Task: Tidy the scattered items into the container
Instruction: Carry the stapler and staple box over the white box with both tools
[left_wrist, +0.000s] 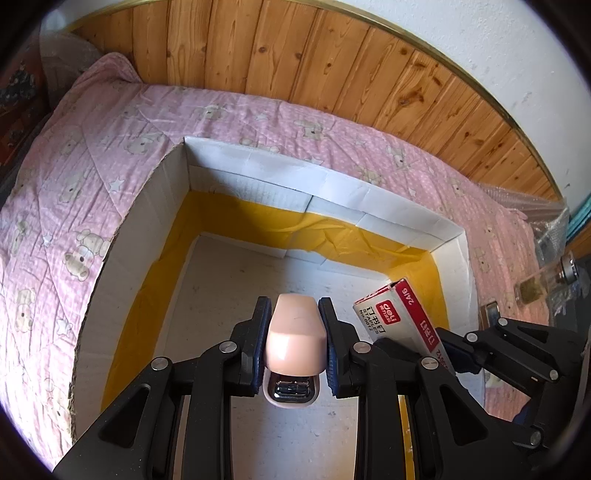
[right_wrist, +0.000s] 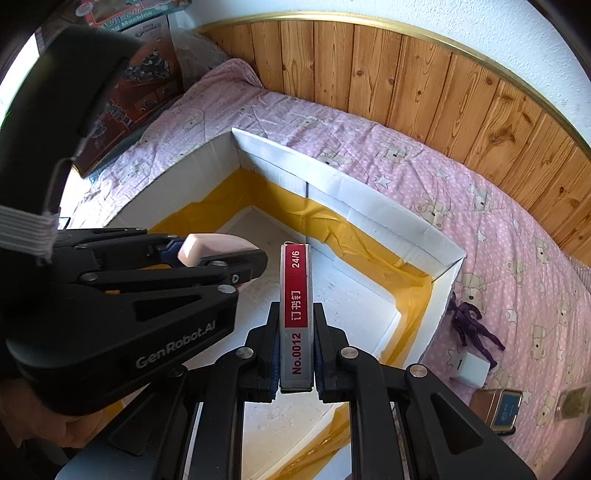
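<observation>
A white open box (left_wrist: 255, 166) with yellow tape inside sits on a pink bedspread; it also shows in the right wrist view (right_wrist: 373, 201). My left gripper (left_wrist: 295, 308) is shut on a peach stapler (left_wrist: 295, 332) and holds it above the box floor; the stapler also shows in the right wrist view (right_wrist: 210, 249). My right gripper (right_wrist: 295, 310) is shut on a red and silver staples box (right_wrist: 295, 306), also over the box; the staples box shows in the left wrist view (left_wrist: 399, 317) beside the stapler.
On the bedspread (right_wrist: 406, 166) right of the box lie a purple figure (right_wrist: 472, 325), a white cube (right_wrist: 469, 369), a small tin (right_wrist: 506, 410) and a glass bottle (left_wrist: 543, 284). A wood panel wall (left_wrist: 332, 66) runs behind. Toy cartons (right_wrist: 147, 74) stand at left.
</observation>
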